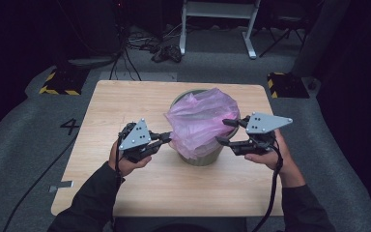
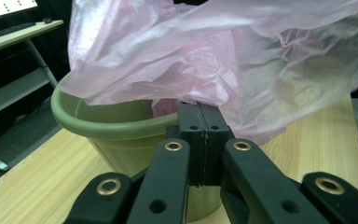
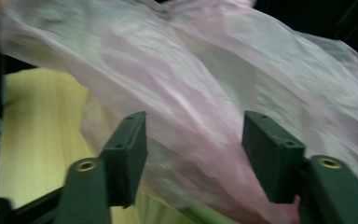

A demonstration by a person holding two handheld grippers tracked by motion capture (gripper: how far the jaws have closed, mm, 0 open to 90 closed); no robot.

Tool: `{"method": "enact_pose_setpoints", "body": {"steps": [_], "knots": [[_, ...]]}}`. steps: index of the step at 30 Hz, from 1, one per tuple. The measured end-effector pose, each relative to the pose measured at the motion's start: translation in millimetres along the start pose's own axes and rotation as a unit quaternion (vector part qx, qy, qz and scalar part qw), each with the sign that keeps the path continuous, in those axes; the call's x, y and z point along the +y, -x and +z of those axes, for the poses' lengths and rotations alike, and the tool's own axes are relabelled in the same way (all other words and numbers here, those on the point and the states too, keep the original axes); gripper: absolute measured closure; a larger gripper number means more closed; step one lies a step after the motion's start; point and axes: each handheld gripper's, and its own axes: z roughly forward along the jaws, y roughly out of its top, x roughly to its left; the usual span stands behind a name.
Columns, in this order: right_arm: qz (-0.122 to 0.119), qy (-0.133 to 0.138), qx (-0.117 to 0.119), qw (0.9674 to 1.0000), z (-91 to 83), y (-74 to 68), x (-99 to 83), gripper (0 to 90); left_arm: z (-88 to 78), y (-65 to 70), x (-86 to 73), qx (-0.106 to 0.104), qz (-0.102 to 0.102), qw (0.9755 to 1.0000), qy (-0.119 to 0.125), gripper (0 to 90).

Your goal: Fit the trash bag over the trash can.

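— Worktop (image 1: 125, 96) carries a green pot (image 1: 207, 157); why is the pink bag (image 1: 200, 121) draped over it?

— Probably to line it. Left gripper (image 1: 165, 138) has its jaws clamped on the bag's edge; right gripper (image 1: 226, 131) jaws stand apart around blurred film.

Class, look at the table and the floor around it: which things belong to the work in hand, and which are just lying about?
In the work:
thin pink plastic bag, draped over the bin
round green plastic bin
left tool, shut at the bag's edge
right tool, open, jaws either side of the bag

Lying about:
yellow-and-black striped floor blocks
tangled black cables
white frame legs
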Motion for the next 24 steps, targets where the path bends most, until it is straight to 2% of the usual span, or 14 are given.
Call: {"method": "enact_pose_setpoints", "body": {"steps": [2, 5, 8, 10, 12, 16, 18, 20, 21, 24], "knots": [[-0.006, 0.001, 0.003, 1.0, 1.2, -7.8, 4.0, 32.4, 0.9, 0.8, 0.8, -0.003, 0.002, 1.0, -0.002, 89.9], [-0.013, 0.001, 0.006, 0.9999, 5.8, -18.3, 8.8, 29.4, 2.7, 2.4, 1.3, -0.001, 0.003, 1.0, -0.003, 89.9], [-0.024, -0.006, -0.014, 0.9996, 9.6, -24.4, 12.2, 25.5, 3.1, 3.6, 1.8, 0.0, 0.008, 1.0, -0.004, 90.0], [-0.021, -0.004, -0.031, 0.9993, 9.5, -24.2, 12.9, 24.6, 2.5, 3.9, 1.8, 0.003, 0.006, 1.0, -0.004, 90.0], [-0.014, 0.007, -0.027, 0.9995, 7.4, -25.4, 13.8, 22.9, 1.9, 3.8, 1.9, 0.004, 0.006, 1.0, -0.004, 90.0], [-0.033, 0.011, -0.023, 0.9991, 9.5, -34.0, 18.8, 22.5, 3.0, 4.0, 2.4, 0.006, 0.007, 0.9999, -0.005, 90.0], [-0.036, 0.008, -0.022, 0.9991, 13.7, -36.2, 20.8, 28.2, 3.6, 4.5, 2.8, 0.008, 0.009, 0.9999, -0.005, 90.0], [-0.044, -0.001, -0.028, 0.9986, 18.9, -37.7, 21.5, 45.8, 3.9, 5.2, 3.3, 0.009, 0.01, 0.9999, -0.004, 90.0], [-0.048, -0.009, -0.021, 0.9986, 21.4, -38.2, 20.8, 55.9, 3.6, 5.3, 3.3, 0.01, 0.01, 0.9999, -0.004, 90.0], [-0.056, -0.016, -0.022, 0.998, 23.4, -38.7, 17.8, 75.7, 1.2, 4.5, 2.9, 0.012, 0.009, 0.9999, -0.004, 90.0]]}}
